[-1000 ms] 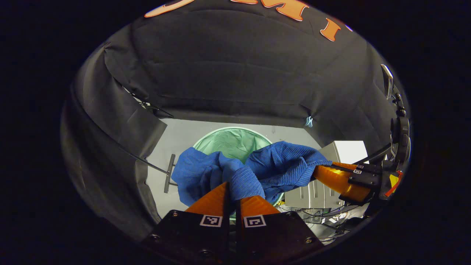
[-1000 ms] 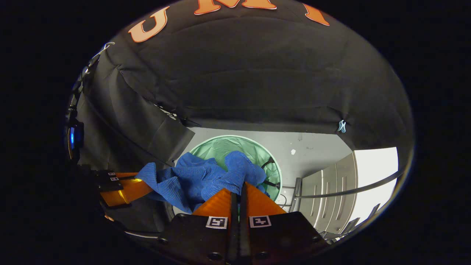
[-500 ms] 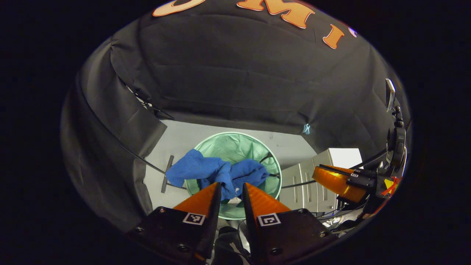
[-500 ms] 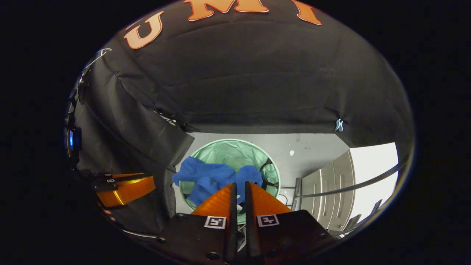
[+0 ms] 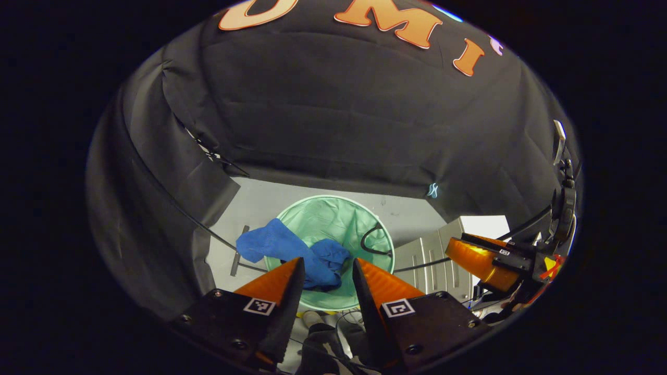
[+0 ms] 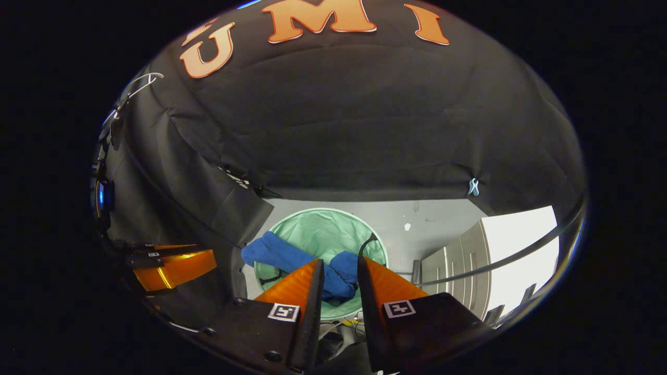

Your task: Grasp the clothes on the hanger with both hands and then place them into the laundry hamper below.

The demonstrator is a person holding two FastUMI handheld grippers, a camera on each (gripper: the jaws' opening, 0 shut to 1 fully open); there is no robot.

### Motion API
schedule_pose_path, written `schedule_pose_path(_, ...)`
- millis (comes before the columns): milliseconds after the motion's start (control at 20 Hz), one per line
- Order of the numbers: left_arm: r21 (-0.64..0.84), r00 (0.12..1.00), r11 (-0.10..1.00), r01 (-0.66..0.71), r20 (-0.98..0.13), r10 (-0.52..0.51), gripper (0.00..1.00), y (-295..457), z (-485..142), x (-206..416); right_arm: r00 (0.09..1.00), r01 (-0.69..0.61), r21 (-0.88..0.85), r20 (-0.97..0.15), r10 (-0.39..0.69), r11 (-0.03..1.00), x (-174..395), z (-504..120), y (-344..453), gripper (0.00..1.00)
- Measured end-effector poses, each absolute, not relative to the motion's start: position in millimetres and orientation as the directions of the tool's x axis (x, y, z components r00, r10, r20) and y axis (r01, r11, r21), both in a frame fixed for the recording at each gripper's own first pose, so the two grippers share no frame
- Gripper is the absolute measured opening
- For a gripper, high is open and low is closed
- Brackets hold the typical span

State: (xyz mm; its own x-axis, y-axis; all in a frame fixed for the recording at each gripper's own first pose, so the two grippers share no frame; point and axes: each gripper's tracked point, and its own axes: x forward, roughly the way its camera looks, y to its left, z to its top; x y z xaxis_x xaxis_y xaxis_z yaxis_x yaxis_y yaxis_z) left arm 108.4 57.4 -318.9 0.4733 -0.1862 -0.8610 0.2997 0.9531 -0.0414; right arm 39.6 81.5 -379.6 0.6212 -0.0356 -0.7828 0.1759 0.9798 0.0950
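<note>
In the left gripper view, the left gripper (image 5: pixel 327 271) at the bottom centre stood with its jaws apart and nothing between them. A second earlier those jaws were pinched together on the blue garment (image 5: pixel 292 252); half a second earlier they had begun to part. The garment now lay below in the green laundry hamper (image 5: pixel 333 219) at the frame's centre, with one end draped over the hamper's left rim onto the grey floor (image 5: pixel 260 200) side. The right gripper (image 5: pixel 477 258) at the right edge carried no cloth, where a second earlier the garment stretched to it; how far its jaws stood apart could not be told from this side angle.

In the right gripper view, the right gripper (image 6: pixel 338 271) at the bottom centre showed open, empty jaws, wider than half a second before. The garment sat lower and smaller in the hamper, partly hanging over the left rim. The left gripper at the lower left was clear of cloth. The drop looked done, though the overhanging end might need tucking in.
</note>
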Motion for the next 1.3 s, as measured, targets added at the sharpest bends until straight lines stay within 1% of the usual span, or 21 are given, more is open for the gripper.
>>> schedule_pose_path(50,-0.046,0.485,0.952,0.302,-0.853,-0.195,0.70,53.9,-310.2,109.3,0.634,0.172,0.100,-0.772,-0.033,0.980,40.4,-369.3,83.3,0.39)
schedule_pose_path(100,-0.049,0.499,0.951,0.306,-0.842,-0.204,0.64,50.0,-299.4,109.6,0.648,0.168,0.096,-0.761,-0.037,0.981,41.0,-361.0,82.7,0.44)
schedule_pose_path(150,-0.052,0.515,0.949,0.311,-0.830,-0.214,0.64,46.1,-288.4,111.4,0.661,0.166,0.089,-0.749,-0.044,0.982,41.0,-349.8,82.1,0.59)
schedule_pose_path(200,-0.052,0.533,0.946,0.319,-0.816,-0.224,0.65,42.5,-278.7,114.0,0.677,0.162,0.084,-0.734,-0.048,0.983,41.1,-338.2,80.5,0.62)
schedule_pose_path(250,-0.059,0.550,0.942,0.330,-0.799,-0.243,0.67,37.0,-268.6,116.4,0.693,0.158,0.080,-0.719,-0.053,0.984,43.0,-327.8,79.5,0.62)
schedule_pose_path(300,-0.059,0.563,0.939,0.338,-0.787,-0.252,0.70,34.7,-255.5,115.5,0.709,0.152,0.074,-0.703,-0.057,0.986,42.3,-317.9,80.0,0.69)
schedule_pose_path(350,-0.057,0.580,0.937,0.344,-0.772,-0.260,0.73,32.4,-244.8,117.7,0.722,0.149,0.068,-0.689,-0.062,0.986,42.8,-306.9,80.0,0.78)
schedule_pose_path(400,-0.055,0.595,0.935,0.349,-0.758,-0.267,0.82,30.1,-233.8,118.5,0.733,0.148,0.061,-0.677,-0.068,0.987,40.7,-299.3,78.7,0.82)
schedule_pose_path(450,-0.053,0.613,0.935,0.352,-0.742,-0.273,0.82,27.3,-223.2,121.3,0.744,0.146,0.061,-0.665,-0.069,0.987,41.1,-289.2,79.4,0.98)
schedule_pose_path(600,-0.042,0.658,0.932,0.359,-0.697,-0.285,0.83,24.4,-194.2,120.6,0.772,0.145,0.066,-0.631,-0.071,0.987,40.8,-263.4,80.8,0.99)
schedule_pose_path(650,-0.036,0.671,0.930,0.365,-0.682,-0.290,0.91,22.5,-184.8,120.5,0.781,0.144,0.069,-0.621,-0.071,0.987,40.7,-254.9,81.8,0.99)
schedule_pose_path(700,-0.030,0.683,0.928,0.373,-0.668,-0.296,0.95,21.3,-178.1,120.4,0.790,0.142,0.073,-0.609,-0.069,0.987,40.6,-246.8,82.3,0.99)
schedule_pose_path(1000,0.009,0.752,0.925,0.380,-0.585,-0.303,0.95,20.0,-127.9,126.9,0.841,0.135,0.034,-0.532,-0.096,0.990,44.2,-200.7,77.8,0.99)
schedule_pose_path(1300,0.022,0.804,0.919,0.394,-0.493,-0.333,0.96,12.4,-79.8,130.2,0.891,0.137,-0.003,-0.437,-0.125,0.991,44.4,-147.3,73.7,0.99)
